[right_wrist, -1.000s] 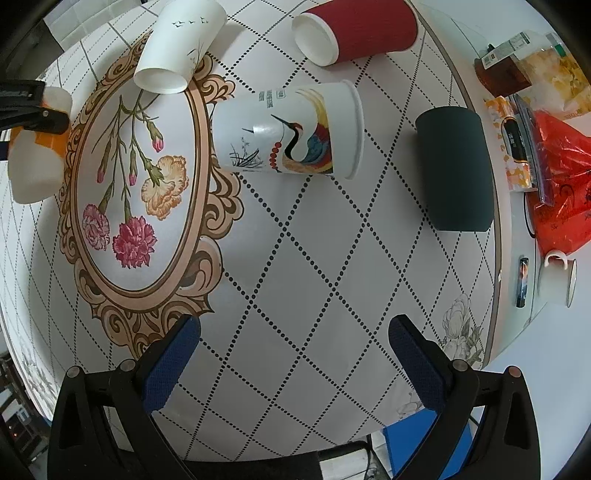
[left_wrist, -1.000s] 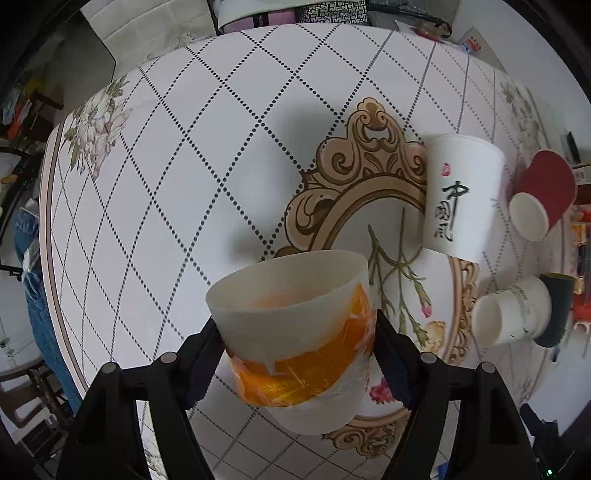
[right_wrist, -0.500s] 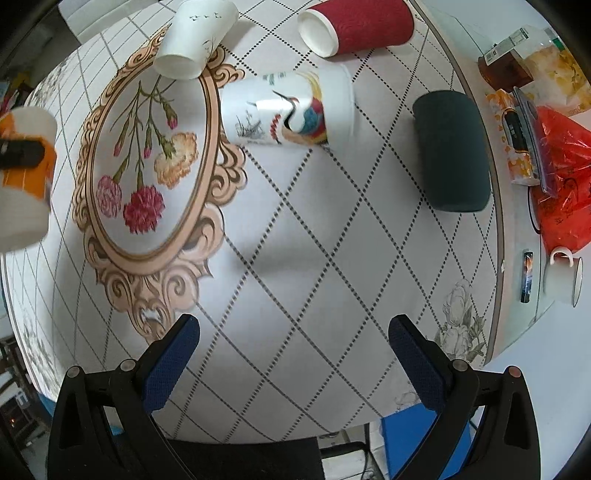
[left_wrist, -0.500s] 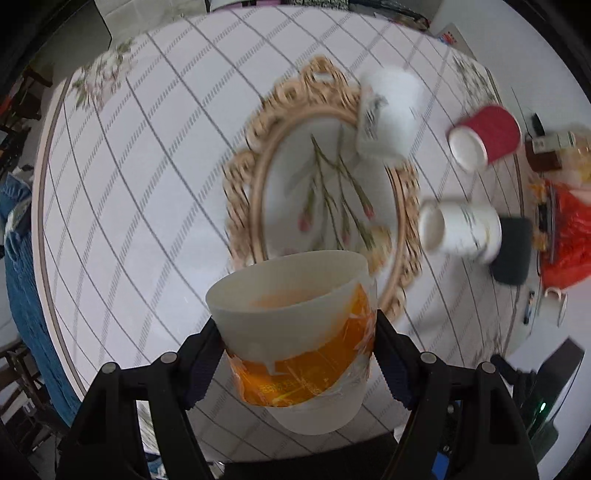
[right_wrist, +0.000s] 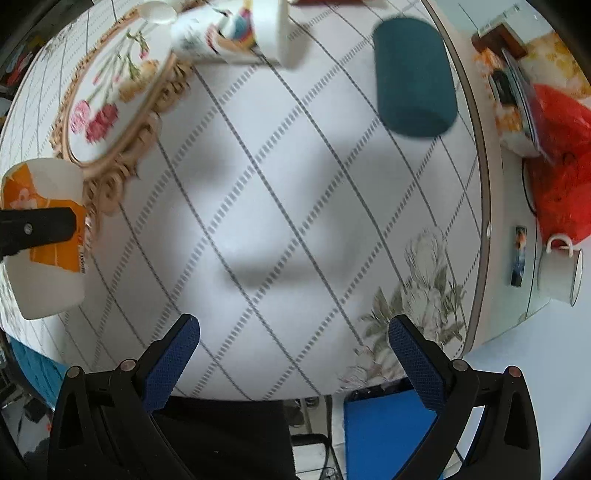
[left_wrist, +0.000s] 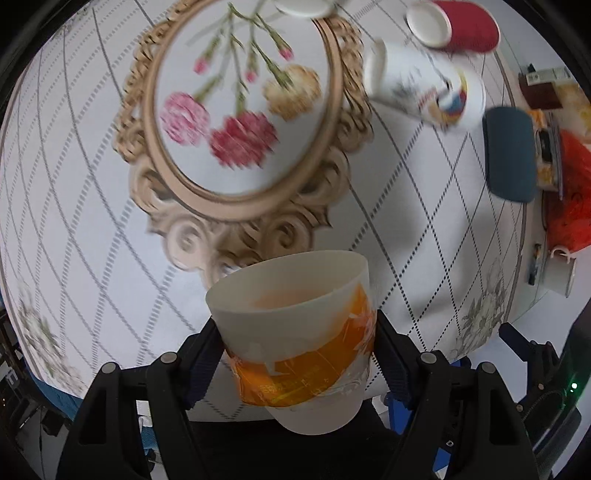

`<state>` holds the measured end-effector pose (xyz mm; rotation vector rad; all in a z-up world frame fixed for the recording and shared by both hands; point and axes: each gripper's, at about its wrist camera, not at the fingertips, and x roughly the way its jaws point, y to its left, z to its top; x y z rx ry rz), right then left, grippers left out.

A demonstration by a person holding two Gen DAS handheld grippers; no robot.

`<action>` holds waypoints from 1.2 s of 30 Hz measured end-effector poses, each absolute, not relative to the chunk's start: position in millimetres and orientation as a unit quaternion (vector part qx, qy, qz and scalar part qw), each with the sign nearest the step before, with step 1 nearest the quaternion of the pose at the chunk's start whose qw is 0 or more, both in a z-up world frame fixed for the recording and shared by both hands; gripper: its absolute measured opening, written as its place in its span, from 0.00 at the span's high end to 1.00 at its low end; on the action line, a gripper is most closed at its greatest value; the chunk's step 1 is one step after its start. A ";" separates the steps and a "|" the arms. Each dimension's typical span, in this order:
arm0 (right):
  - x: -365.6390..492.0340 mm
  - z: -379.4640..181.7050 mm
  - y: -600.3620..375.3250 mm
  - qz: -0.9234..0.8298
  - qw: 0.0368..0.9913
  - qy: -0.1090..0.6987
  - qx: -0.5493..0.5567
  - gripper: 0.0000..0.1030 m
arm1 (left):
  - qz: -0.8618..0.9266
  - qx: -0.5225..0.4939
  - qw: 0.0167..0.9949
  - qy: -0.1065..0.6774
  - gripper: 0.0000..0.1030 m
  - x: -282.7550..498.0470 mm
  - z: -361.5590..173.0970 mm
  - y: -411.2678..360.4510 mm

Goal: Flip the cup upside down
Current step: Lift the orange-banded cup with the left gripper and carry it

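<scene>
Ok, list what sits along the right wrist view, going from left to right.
Orange-and-white cup clamped in the left gripper → ornate flower medallion print → bird-print paper cup lying on its side → dark teal cup → red plastic bag → white enamel mug.

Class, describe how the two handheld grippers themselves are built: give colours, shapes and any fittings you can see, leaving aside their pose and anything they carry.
Both look alike. The left gripper and the right gripper each have two angular matte-black fingers tipped with dark blue, finely dimpled pads. Round silver-grey screw heads sit on the black fingers. No cables, markings, hands or sleeves are visible.
</scene>
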<state>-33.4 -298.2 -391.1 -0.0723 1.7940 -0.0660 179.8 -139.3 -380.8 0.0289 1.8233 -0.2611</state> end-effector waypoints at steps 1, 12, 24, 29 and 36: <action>-39.4 -393.4 -305.4 -0.027 0.622 0.782 -0.032 0.00 | -0.111 0.016 0.606 0.787 0.28 175.6 -385.0 -144.3; -76.7 -399.3 -353.2 -0.023 0.620 0.784 -0.036 0.00 | -0.079 0.032 0.617 0.782 0.26 165.6 -405.8 -159.4; -59.3 -381.0 -356.7 -0.041 0.626 0.778 -0.028 0.00 | -0.077 0.033 0.613 0.785 0.15 165.8 -406.3 -156.7; -62.5 -375.8 -359.0 -0.044 0.628 0.777 -0.022 0.00 | -0.076 0.027 0.617 0.783 0.15 163.5 -406.4 -156.7; -73.1 -375.3 -356.7 -0.045 0.630 0.775 -0.018 0.00 | -0.081 0.014 0.624 0.777 0.15 162.7 -393.8 -156.5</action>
